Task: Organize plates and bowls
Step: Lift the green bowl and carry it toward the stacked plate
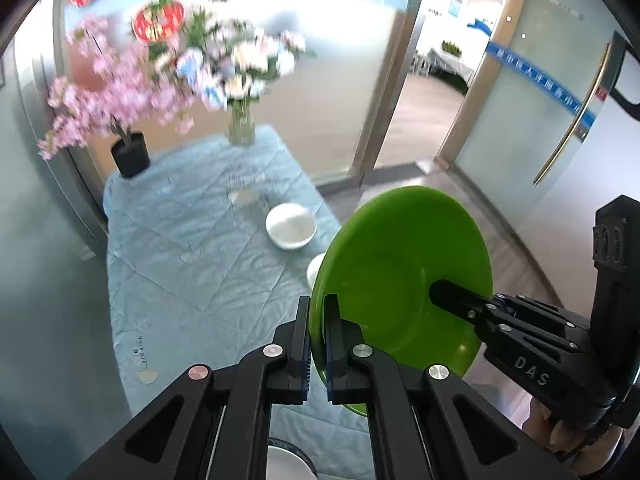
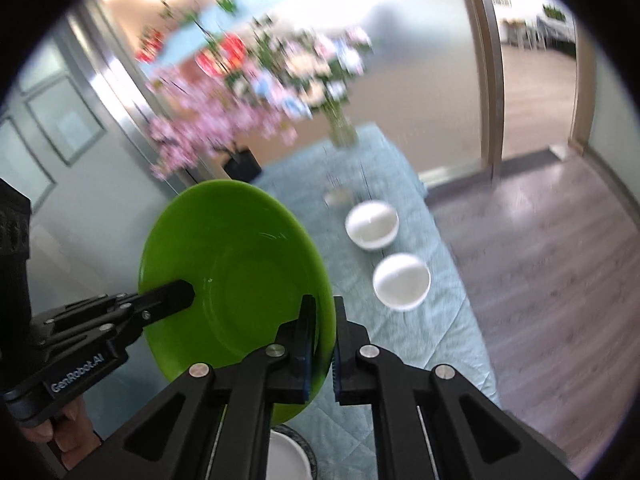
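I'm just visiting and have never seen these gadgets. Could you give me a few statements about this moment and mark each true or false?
1. Both grippers grip the green plate. True: the left gripper and the right gripper each clamp its rim.
2. The plate lies flat on the table. False: it is held up above the blue tablecloth.
3. Two white bowls sit on the cloth. True.
4. The bowls are stacked. False: they sit side by side, apart.
5. The glass vase holds no flowers. False: it holds a bouquet.
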`<state>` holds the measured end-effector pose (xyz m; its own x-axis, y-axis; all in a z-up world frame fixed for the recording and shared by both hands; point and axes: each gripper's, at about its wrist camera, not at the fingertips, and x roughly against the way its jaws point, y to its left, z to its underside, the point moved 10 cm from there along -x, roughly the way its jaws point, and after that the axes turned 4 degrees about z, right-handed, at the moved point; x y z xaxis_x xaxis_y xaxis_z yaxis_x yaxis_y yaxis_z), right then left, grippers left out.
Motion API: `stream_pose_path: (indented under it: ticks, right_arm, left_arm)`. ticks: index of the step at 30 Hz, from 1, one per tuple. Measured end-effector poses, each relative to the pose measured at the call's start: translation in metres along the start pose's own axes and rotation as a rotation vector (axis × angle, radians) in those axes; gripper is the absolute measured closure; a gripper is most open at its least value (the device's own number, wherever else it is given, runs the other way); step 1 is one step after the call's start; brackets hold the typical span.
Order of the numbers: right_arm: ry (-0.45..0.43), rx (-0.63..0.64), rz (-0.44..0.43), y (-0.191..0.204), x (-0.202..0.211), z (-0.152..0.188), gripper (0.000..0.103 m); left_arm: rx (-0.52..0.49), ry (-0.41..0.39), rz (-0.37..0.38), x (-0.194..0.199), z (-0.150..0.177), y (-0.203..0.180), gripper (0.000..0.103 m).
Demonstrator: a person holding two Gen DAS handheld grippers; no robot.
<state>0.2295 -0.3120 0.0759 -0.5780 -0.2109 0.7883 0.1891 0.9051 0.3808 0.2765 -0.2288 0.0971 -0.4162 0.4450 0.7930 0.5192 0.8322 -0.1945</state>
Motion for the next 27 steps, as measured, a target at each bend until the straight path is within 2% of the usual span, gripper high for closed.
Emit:
stream_pose_path:
  ticks: [4,7,12,18,22,27]
  right_arm:
    - [-0.087,0.04,-0.009,0.013,0.062,-0.001,0.097]
    - [-0.11,0.046,-0.022,0.014,0.091,0.009,0.097]
    - [-0.108,0.069,-0.002,0.017,0.109,0.035,0.098]
    - [-0.048,0.063,-0.008,0.007,0.112,0.078,0.098]
    - [0.0,0.071,0.01,-0.005,0.111,0.107,0.098]
    - [0.08,0.06,0.029,-0.025,0.097,0.148,0.098]
  left_arm:
    - [-0.015,-0.075,0.017,0.067,0.005,-0.032,0.101]
    - [-0.013,-0.107,0.025,0.106,0.023,-0.054,0.101]
    - [0.016,-0.095,0.043,0.135,0.068,-0.078,0.101]
    - [0.05,-0.039,0.033,0.125,0.139,-0.094,0.101]
    - [0.098,0.01,0.071,0.11,0.181,-0.103,0.101]
    - [0.131,0.095,0.081,0.078,0.234,-0.115,0.101]
